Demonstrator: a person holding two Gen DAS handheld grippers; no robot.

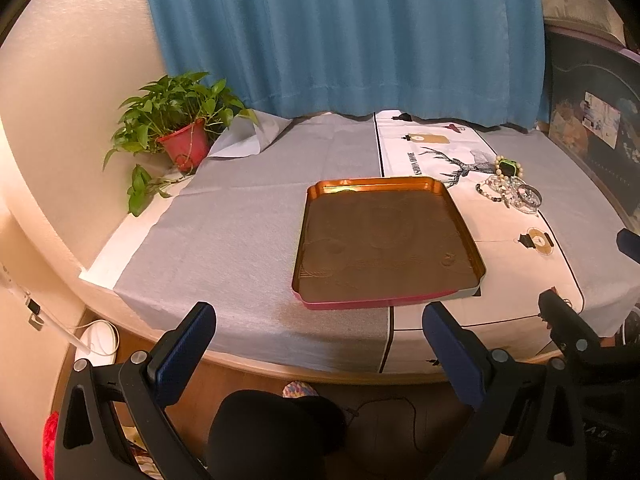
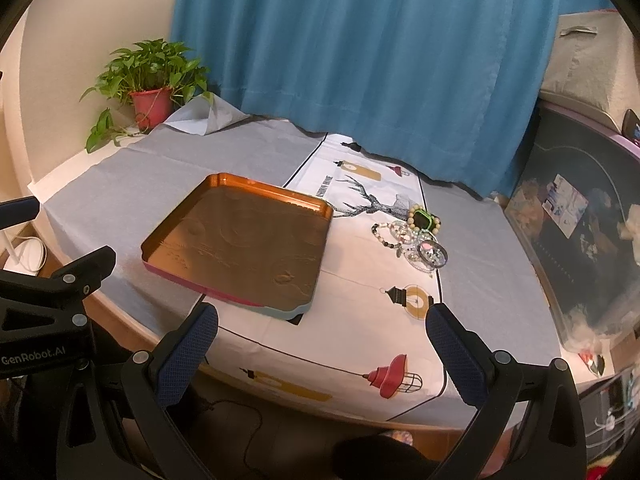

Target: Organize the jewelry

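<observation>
A copper-coloured tray (image 1: 316, 200) with a pink rim lies empty on the table; it also shows in the right wrist view (image 2: 320, 210). A pile of jewelry (image 1: 508, 188), beaded bracelets, a green-cased watch and a sparkly bangle, lies on the white printed cloth to the tray's right, also seen in the right wrist view (image 2: 420, 238). My left gripper (image 1: 320, 320) is open and empty, held off the table's front edge before the tray. My right gripper (image 2: 322, 324) is open and empty, over the front edge, short of the jewelry.
A potted plant (image 1: 180, 136) in a red pot stands at the table's back left. A blue curtain (image 1: 340, 36) hangs behind. A dark decorated panel (image 2: 580, 232) stands along the right side. A grey cloth (image 1: 240, 232) covers the table's left part.
</observation>
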